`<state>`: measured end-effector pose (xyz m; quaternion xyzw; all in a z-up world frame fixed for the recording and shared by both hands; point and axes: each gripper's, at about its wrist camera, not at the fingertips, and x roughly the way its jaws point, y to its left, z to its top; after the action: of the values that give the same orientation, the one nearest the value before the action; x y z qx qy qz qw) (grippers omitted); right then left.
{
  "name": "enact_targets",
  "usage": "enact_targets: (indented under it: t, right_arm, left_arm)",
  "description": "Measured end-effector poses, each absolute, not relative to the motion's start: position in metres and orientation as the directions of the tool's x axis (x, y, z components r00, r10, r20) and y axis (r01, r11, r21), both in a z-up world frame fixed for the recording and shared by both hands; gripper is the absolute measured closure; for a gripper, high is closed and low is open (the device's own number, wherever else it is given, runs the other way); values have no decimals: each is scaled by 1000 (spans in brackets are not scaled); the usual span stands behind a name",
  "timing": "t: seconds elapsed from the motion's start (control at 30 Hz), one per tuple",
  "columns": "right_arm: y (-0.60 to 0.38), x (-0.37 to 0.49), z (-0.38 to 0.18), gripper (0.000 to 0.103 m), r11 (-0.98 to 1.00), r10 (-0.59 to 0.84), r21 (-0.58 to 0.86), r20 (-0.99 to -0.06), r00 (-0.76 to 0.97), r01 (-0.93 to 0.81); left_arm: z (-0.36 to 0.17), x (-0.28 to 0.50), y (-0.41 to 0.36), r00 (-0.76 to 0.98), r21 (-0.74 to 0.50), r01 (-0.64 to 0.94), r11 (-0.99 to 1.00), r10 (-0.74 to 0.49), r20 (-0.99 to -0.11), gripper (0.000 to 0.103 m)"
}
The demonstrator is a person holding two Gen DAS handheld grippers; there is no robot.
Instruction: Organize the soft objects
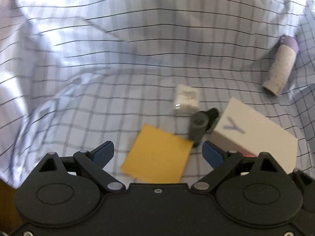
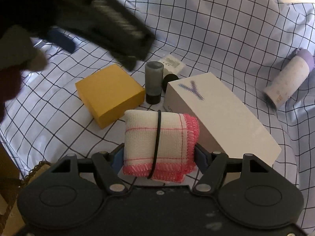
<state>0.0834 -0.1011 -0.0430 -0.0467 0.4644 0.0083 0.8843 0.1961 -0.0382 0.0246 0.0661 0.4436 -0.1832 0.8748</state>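
Between the yellow box (image 2: 110,94) and white box (image 2: 220,116), your right gripper (image 2: 159,155) pinches the banded cloth (image 2: 159,143); hold it firm, lift straight. Left gripper (image 1: 158,153) fingers spread, empty.

Folded pink-edged white cloth (image 2: 159,145), banded, clamped between jaws

A checked sheet (image 2: 226,19) covers the surface. On it lie a yellow box (image 2: 110,94), a grey cylinder (image 2: 154,82) standing upright just beside it, a long white box (image 2: 220,118), and a small white cube (image 1: 186,100) behind them.
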Motion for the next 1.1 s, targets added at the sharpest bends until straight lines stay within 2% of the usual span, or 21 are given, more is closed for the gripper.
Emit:
enact_targets:
  t: [0.23, 0.37, 0.5, 0.77, 1.1]
  right_arm:
    - [-106, 85, -42, 33, 997, -17, -57, -823, 568, -53]
    - [-109, 86, -43, 33, 998, -10, -43, -825, 565, -45]
    - [-109, 87, -44, 33, 998, -10, -45, -825, 565, -47]
    - [-106, 90, -46, 32, 998, -17, -49, -829, 559, -44]
    - [-105, 98, -51, 32, 999, -3, -28, -843, 538, -38]
  left_arm:
    - [6, 228, -65, 484, -48, 424, 904, -271, -832, 9]
    - [2, 254, -61, 515, 2, 362, 932, -198, -834, 10]
    - [3, 279, -44, 524, -4, 283, 959, -158, -837, 10]
    - [6, 304, -39, 496, -58, 258, 964, -184, -849, 10]
    - [-6, 318, -94, 460, -56, 351, 935, -224, -859, 10]
